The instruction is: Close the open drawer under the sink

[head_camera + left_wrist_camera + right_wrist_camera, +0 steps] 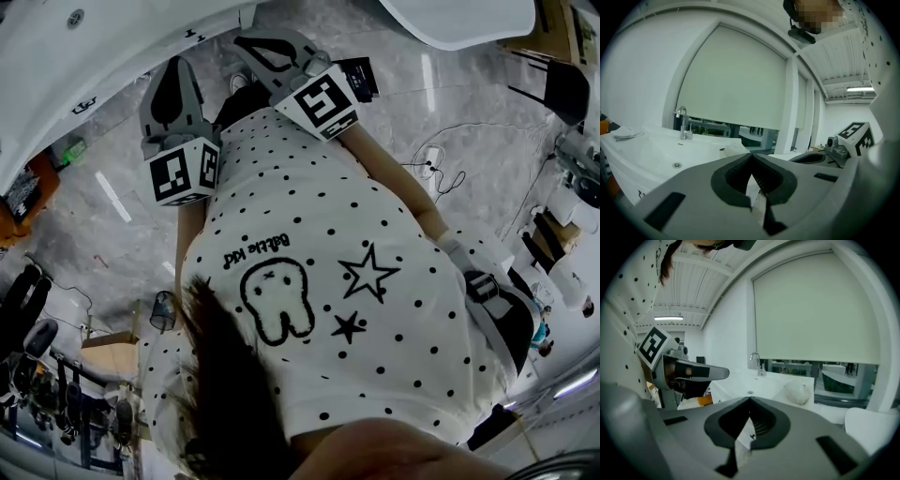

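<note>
Visibly, left hand-held gripper [751, 157] and right hand-held gripper [750, 400], grey, rib-padded, are pressed together.

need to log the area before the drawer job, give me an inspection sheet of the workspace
surface: white sink with faucet
job's things: drawer not in view
clutter: white lump on the sink top
grippers: left gripper shut, empty; right gripper shut, empty; both held off the sink
cables: cable loose on the floor
surroundings: marble floor; blind drawn behind the sink
</note>
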A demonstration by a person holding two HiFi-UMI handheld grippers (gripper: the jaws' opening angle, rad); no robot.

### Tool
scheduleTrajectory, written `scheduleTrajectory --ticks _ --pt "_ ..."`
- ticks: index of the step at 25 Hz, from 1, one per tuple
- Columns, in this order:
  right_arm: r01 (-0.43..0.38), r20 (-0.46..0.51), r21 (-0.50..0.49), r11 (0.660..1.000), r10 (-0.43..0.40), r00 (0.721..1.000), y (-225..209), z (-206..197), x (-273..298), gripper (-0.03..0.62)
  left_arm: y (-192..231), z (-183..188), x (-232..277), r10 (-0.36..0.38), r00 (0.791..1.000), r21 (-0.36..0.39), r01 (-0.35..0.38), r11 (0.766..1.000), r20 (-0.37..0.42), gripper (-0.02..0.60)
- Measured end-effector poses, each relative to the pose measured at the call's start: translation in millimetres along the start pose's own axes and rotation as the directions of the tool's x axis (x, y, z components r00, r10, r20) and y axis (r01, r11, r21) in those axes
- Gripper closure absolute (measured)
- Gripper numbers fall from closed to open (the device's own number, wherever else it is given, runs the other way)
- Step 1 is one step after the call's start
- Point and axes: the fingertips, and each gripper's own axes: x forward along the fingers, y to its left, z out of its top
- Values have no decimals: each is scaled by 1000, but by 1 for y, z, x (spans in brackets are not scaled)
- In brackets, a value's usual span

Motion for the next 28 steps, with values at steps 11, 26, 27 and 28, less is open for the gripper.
scheduleTrajectory --ticks 11,26,27,28 --pt "1 -5 7 1000 -1 1000 -3 -8 0 580 0 -9 5 5 1000 -12 -6 1000 -20 577" --pt "16 -3 14 1000 -16 1000 -2 -6 -1 580 0 -10 5 -14 1000 -19 13 1000 -28 578" --pt "15 -2 14 1000 -15 1000 -2 -6 -1 580 1 -10 4 -12 1000 -20 12 1000 -27 577" --pt "15 -2 14 1000 -15 1000 -3 -5 -1 580 1 -9 5 -10 1000 -21 10 1000 -26 577"
